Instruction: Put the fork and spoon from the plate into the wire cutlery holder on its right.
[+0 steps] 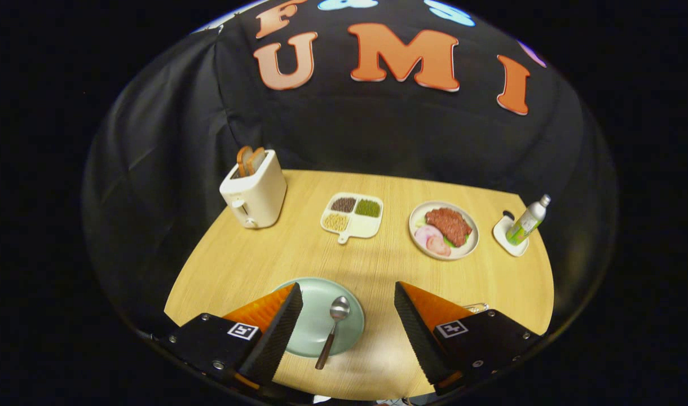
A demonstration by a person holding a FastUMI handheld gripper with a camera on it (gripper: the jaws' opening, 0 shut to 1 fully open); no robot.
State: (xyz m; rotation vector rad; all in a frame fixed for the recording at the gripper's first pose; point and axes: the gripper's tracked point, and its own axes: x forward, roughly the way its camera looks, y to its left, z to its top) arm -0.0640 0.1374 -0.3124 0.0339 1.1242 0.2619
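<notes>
A: Where's the gripper (348, 304) at?

B: Hanging above the near table (378, 265) edge, fingers spread wide, nothing btwn them but air. Empty.

A: And the spoon?

B: Spoon (333, 330) lies on the pale green plate (316, 293), bowl pointing away, dark handle running back over the plate's near rim twd the gripper. It sits btwn the two fingers, closer to the left one.

A: Fork?

B: Can't see one on the plate. Left finger hides part of it, so can't tell.

A: Holder?

B: Just a bit of wire cutlery holder (477, 307) peeking past the right finger, rt of the plate.

A: How'll the spoon handle?

B: Prob light, stiff, metal bowl slick. Thin & flat on the plate, so it may skid or pivot if pinched off-centre. I'd grab the handle mid-length, across its width, where it overhangs the rim; more clearance there.

A: Risks?

B: Nudging the plate; spoon swinging bowl-down once lifted.
</notes>
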